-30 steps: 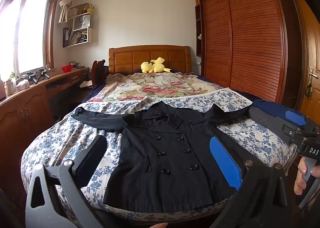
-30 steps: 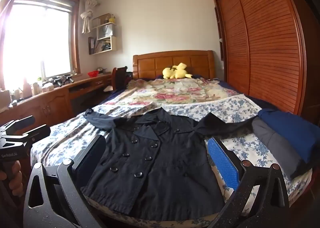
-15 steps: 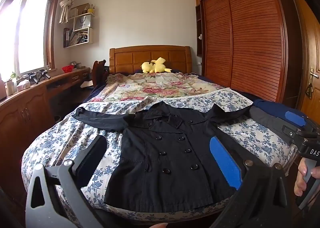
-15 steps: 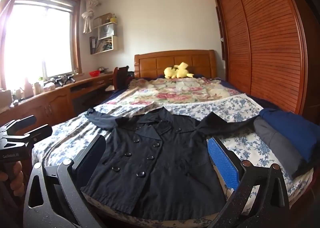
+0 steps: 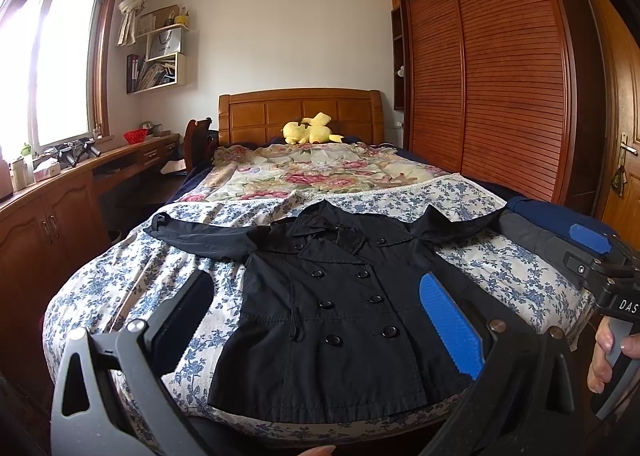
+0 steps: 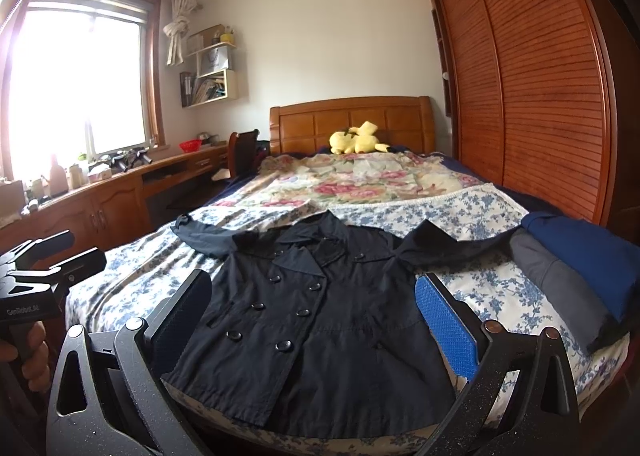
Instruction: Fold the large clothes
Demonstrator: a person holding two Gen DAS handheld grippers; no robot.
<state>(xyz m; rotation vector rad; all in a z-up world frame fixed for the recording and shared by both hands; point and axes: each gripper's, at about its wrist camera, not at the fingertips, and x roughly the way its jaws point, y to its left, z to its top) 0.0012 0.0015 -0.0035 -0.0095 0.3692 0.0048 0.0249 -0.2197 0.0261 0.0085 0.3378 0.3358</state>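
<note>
Both spread wide and empty: left gripper [image 5: 316,320], right gripper [image 6: 312,316], held back at the bed's foot. Just ahead, black double-breasted cotton coat [image 5: 340,308], flat, sleeves outstretched, likely for folding. Beyond-right, folded blue-and-grey clothes [image 6: 576,268].

Coat [image 5: 336,304] spread on bed [image 5: 120,276] foot, folded clothes [image 6: 576,268] at its right, plush toy [image 5: 310,129] by headboard [image 5: 296,111]

A black double-breasted coat [image 5: 340,308] fills the lower centre of both views, lying flat and face up on the bed's blue-flowered cover [image 5: 132,276], buttoned, collar toward the headboard, both sleeves spread sideways, hem at the near edge.
</note>
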